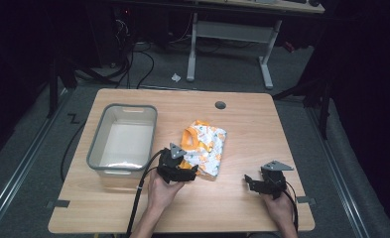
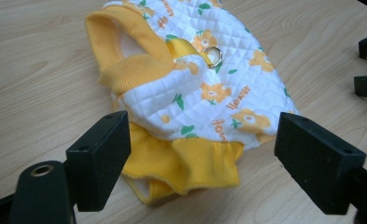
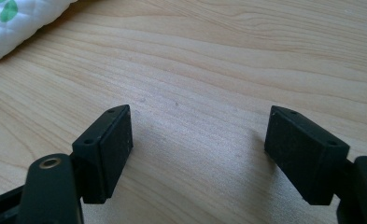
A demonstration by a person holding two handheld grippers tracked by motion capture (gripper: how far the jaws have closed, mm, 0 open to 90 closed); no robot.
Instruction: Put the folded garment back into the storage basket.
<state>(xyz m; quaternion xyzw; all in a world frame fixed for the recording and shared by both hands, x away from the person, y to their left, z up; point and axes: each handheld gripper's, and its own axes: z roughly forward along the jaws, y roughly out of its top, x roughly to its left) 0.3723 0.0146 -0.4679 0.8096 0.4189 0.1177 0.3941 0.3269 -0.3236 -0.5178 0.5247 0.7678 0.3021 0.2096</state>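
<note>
One quilted flower-print pet vest is lying mid-desk, beside one grey bin toward the left edge. Left tongs are gaping around its yellow frill; right tongs are gaping over bare wood.

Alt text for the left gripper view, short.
The open left gripper faces a small quilted white garment with orange flowers and a yellow ruffled hem, lying on a wooden table. A metal ring sits on its back.

surface: wooden table | on it: grey bin; quilted flowered garment
</note>
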